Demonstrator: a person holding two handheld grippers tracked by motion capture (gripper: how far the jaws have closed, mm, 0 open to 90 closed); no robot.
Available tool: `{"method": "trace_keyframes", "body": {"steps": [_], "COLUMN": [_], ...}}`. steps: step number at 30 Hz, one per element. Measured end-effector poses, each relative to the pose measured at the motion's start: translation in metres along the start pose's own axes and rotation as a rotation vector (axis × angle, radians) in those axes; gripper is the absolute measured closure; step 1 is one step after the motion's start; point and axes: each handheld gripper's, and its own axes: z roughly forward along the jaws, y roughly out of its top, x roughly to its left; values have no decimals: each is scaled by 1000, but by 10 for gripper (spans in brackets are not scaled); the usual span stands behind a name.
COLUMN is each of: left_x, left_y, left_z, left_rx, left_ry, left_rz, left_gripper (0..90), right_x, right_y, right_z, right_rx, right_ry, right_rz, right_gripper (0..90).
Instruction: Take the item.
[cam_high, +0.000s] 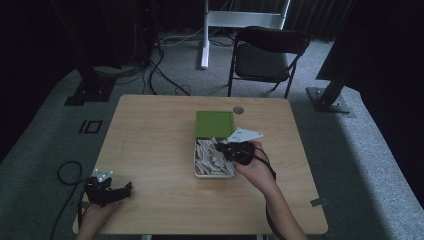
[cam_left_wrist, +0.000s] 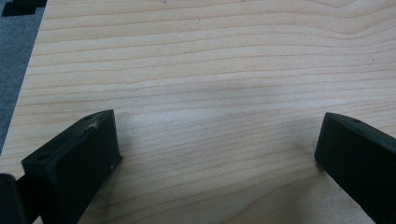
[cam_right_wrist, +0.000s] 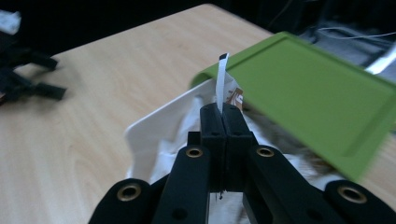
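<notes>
The pale wooden table (cam_high: 150, 150) stands in a dim room; at its near left corner the left gripper (cam_high: 107, 191) rests with jaws spread wide on bare wood. Mid-table, the right gripper (cam_right_wrist: 223, 114) pinches a thin white packet (cam_right_wrist: 220, 79) by its edge over the white box (cam_right_wrist: 149, 133) of similar packets. It looks light and floppy, likely to slip, so grip well in from the edge, minding the green lid (cam_right_wrist: 317, 93) just beside.

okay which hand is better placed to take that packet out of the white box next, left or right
Right. The right tongs are already shut on a thin white packet above the white box, beside the green lid. The left tongs stand open over bare table at the near left corner, far from the box.
</notes>
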Motion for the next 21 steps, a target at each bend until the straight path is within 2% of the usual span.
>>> {"method": "trace_keyframes", "body": {"steps": [1,4,5,6,9,10,11,13,15,16,17,18,21], "left_x": [0,0,0,0,0,0,0,0,0,0,0,0,0], "left_y": [0,0,0,0,0,0,0,0,0,0,0,0,0], "left_z": [0,0,0,0,0,0,0,0,0,0,0,0,0], "left_rx": [0,0,-1,-1,-1,-1,0,-1,-1,-1,-1,-1,2], "left_ry": [0,0,0,0,0,0,0,0,1,1,0,0,0], "left_rz": [0,0,-1,-2,-1,-1,-1,-1,-1,-1,-3,-3,0], "left_gripper": [7,7,7,7,7,6,7,7,7,7,7,7,7], "right_x": [0,-11,-11,-18,-29,-29,-35,-39,-50,-50,-58,-58,-73], "right_y": [0,1,1,1,-1,-1,-2,-3,-7,-7,-11,-11,-17], "right_z": [0,-11,-11,-16,-23,-23,-27,-29,-33,-33,-34,-34,-34], "right_rx": [0,-28,-28,-44,-58,-58,-57,-56,-47,-47,-43,-43,-31], "right_ry": [0,-50,-50,-72,-98,-98,-126,-142,-185,-185,-212,-212,-264], "right_rz": [0,22,22,43,73,73,78,83,94,94,108,108,133], "right_gripper": [898,898,898,898,898,898,898,898,898,898,898,898,898]}}
